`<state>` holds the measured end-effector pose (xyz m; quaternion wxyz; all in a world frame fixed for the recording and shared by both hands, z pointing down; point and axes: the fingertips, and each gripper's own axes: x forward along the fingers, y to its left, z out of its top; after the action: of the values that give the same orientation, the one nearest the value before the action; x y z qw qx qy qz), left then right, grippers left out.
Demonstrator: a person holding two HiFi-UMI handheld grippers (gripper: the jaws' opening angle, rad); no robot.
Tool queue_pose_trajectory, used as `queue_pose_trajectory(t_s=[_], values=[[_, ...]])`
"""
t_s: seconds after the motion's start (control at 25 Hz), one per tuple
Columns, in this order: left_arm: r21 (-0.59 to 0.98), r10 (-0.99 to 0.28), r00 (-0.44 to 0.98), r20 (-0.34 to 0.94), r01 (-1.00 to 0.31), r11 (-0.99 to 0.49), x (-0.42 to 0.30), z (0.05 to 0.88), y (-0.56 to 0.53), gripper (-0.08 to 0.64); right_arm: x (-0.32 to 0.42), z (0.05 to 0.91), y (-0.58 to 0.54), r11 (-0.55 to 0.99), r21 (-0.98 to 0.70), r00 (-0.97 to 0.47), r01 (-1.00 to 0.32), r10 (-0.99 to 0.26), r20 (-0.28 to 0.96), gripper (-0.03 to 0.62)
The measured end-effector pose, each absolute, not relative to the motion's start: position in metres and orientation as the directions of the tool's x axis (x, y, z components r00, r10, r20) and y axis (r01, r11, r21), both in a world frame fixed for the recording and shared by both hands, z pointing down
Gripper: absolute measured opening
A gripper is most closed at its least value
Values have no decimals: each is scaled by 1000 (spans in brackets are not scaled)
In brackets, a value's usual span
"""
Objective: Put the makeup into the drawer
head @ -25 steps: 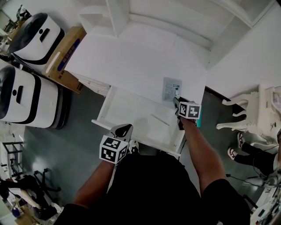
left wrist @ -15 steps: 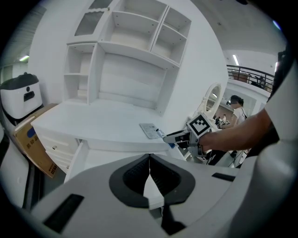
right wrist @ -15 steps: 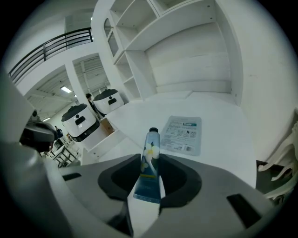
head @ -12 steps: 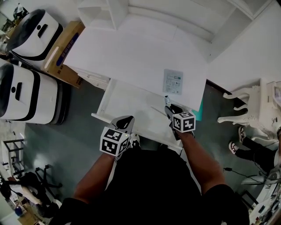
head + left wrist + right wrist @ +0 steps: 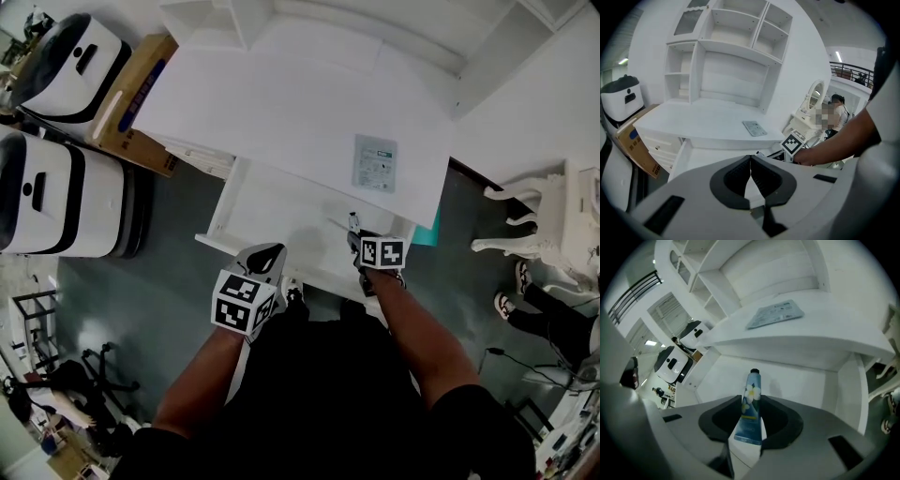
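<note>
One white shelved dressing unit (image 5: 234, 23) fills the far side of your view, and its broad white tabletop (image 5: 281, 112) runs across below the shelves. Under the front edge of that tabletop the shallow white drawer (image 5: 272, 220) stands pulled out towards you, and the floor of it that shows looks bare.

Your left tool (image 5: 268, 255) hangs at the drawer's near rim. Its jaws meet at the tips with nothing between them, so it carries nothing. Your right tool (image 5: 353, 227) is over the right part of the drawer, near its front. Its jaws are closed onto the lower body of the makeup.

On the tabletop, well back from the drawer, lies a flat grey printed packet (image 5: 375, 162); it is apart from both tools.

The makeup is a slim blue tube with a white flower print and a small black cap (image 5: 750, 416). It stands up out of the right tool, cap pointing away from you at the drawer floor (image 5: 801, 380). I cannot tell whether the cap touches the floor; it looks clear of it.

You are, I judge, at the placing step: the tube is carried over the drawer but not yet let go. Next, lower the right tool so the tube lies close to the floor, keep it clear of the right wall, then part the jaws.
</note>
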<state>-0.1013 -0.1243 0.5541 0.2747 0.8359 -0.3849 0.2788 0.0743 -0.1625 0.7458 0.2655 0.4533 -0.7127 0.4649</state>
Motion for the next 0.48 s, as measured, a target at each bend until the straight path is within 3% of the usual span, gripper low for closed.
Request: queue_pose_trajectory(t_s=[0.48], values=[[248, -472, 538, 698, -801, -546, -99, 555, -110, 11, 86, 810, -146, 31, -388, -378, -921, -307, 873, 141]])
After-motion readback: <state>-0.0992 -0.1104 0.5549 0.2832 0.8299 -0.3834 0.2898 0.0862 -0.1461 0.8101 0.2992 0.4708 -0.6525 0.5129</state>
